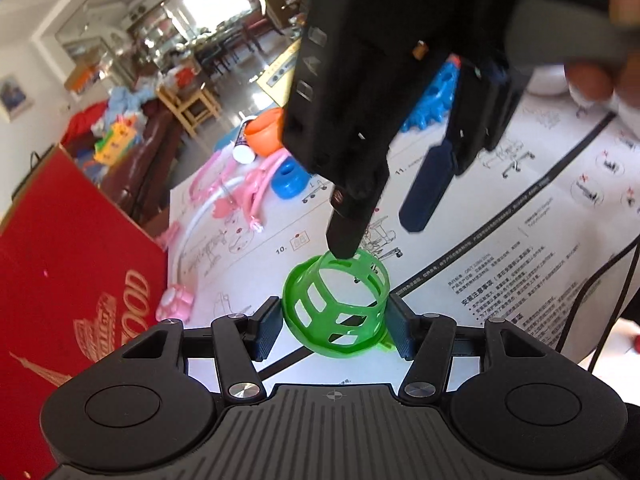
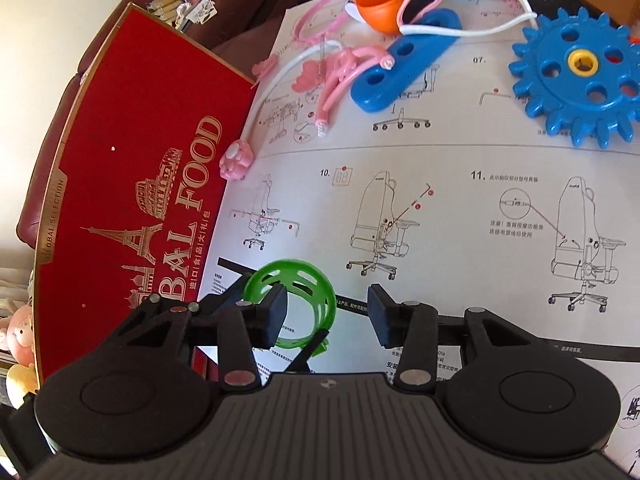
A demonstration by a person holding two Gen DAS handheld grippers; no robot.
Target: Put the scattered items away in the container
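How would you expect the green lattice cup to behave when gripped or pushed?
The green lattice cup is thin, slotted plastic, so probably light and somewhat springy under pressure. Its round wall suggests it could roll if nudged. The slots should give the left tongs grip.

The green lattice ring [image 1: 336, 306] is glossy translucent plastic; the blue gear [image 2: 580, 80] smooth matt plastic; the instruction sheet [image 2: 460, 208] flat printed paper; the red box [image 2: 132, 168] satin cardboard with gold print

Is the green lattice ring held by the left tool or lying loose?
Held. The left tool has both pads against the green lattice ring, which hangs tilted above the instruction sheet.
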